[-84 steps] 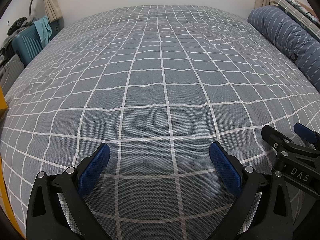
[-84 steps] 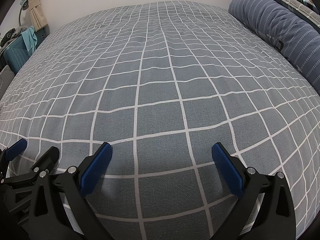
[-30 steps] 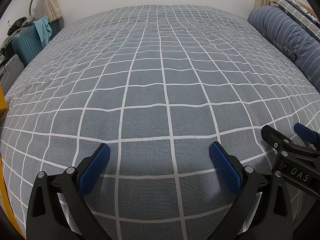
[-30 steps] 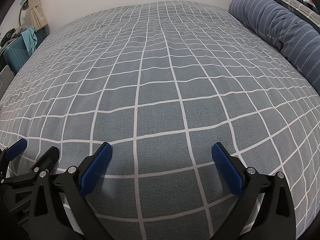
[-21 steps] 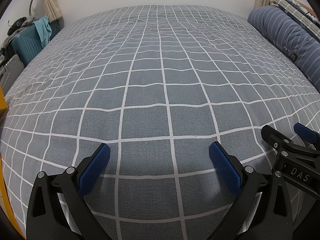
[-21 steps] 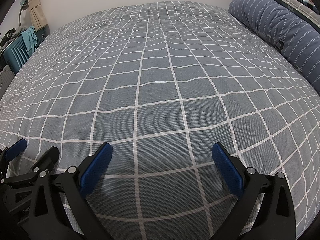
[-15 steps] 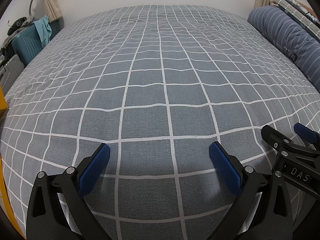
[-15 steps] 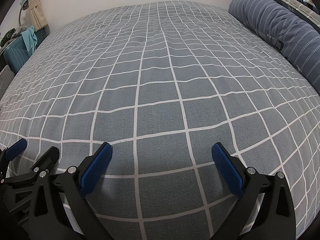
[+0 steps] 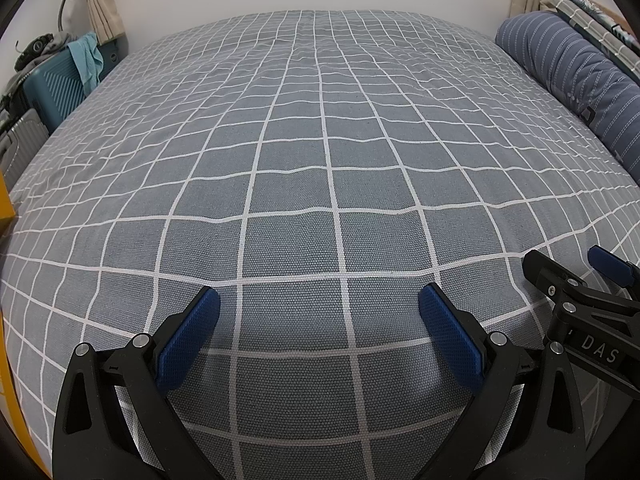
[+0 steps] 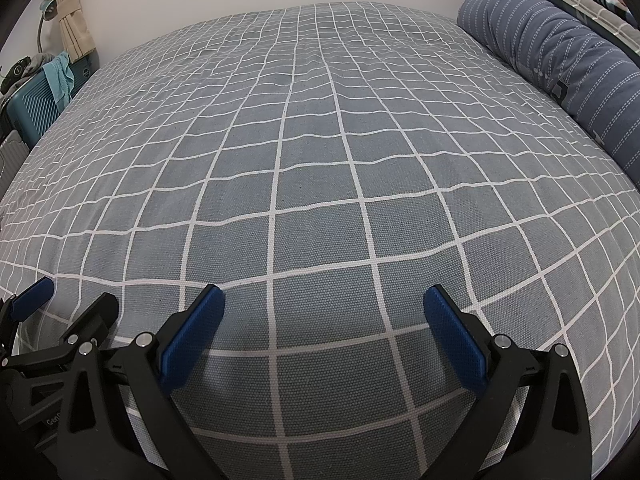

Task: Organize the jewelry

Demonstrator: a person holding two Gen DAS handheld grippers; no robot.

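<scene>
No jewelry shows in either view. My left gripper [image 9: 319, 304] rests low over the near edge of a bed covered by a grey-blue sheet with a white grid [image 9: 320, 152]; its blue-padded fingers stand wide apart with only fabric between them. My right gripper [image 10: 324, 300] sits the same way, open and empty, over the same sheet [image 10: 320, 152]. The right gripper [image 9: 572, 280] also appears at the lower right of the left wrist view, and the left gripper [image 10: 68, 304] shows at the lower left of the right wrist view, so the two lie side by side.
A blue striped bolster pillow [image 9: 576, 80] lies along the bed's right side, with folded patterned bedding [image 9: 580, 4] behind it. Left of the bed stand a teal suitcase [image 9: 52, 88] draped with a cloth, and a grey case [image 9: 16, 148]. A yellow object [image 9: 6, 208] borders the left edge.
</scene>
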